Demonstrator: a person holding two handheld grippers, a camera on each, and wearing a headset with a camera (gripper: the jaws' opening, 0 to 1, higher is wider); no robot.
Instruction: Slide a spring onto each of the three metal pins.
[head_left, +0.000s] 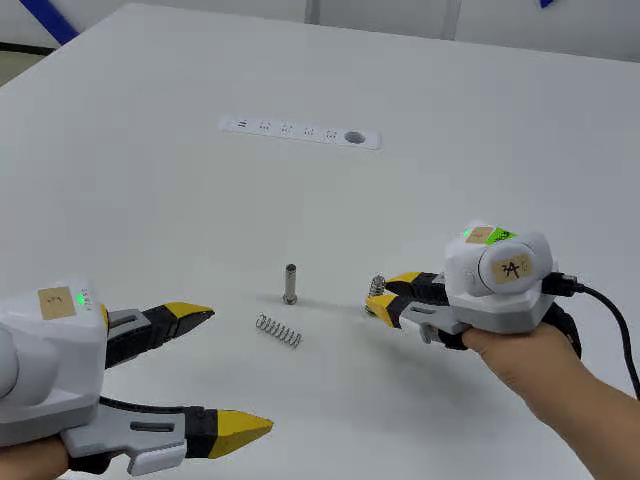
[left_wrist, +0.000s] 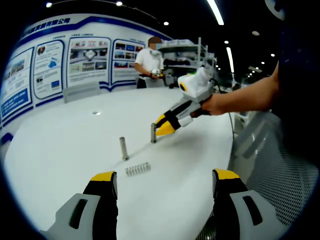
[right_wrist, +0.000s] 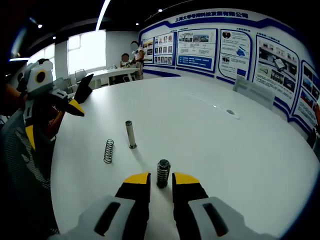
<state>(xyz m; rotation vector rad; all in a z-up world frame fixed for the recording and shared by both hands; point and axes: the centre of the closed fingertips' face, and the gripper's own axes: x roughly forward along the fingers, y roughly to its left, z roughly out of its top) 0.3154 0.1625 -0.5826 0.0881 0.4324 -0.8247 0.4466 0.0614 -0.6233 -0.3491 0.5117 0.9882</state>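
Note:
A bare metal pin (head_left: 290, 283) (left_wrist: 123, 148) (right_wrist: 130, 134) stands upright mid-table. A loose spring (head_left: 278, 331) (left_wrist: 137, 169) (right_wrist: 108, 151) lies flat beside it, on the near side. To the right stands a second pin with a spring around it (head_left: 377, 287) (left_wrist: 153, 133) (right_wrist: 163, 173). My right gripper (head_left: 383, 298) (right_wrist: 161, 179) (left_wrist: 162, 129) has its yellow-tipped jaws drawn in close on both sides of that spring. My left gripper (head_left: 235, 370) (left_wrist: 165, 182) hovers wide open at the lower left, well short of the loose spring and holding nothing.
A white power strip (head_left: 300, 132) lies flat farther back on the white table (head_left: 150, 180). The right gripper's black cable (head_left: 610, 310) trails off to the right. People stand at other tables in the background (left_wrist: 147, 62).

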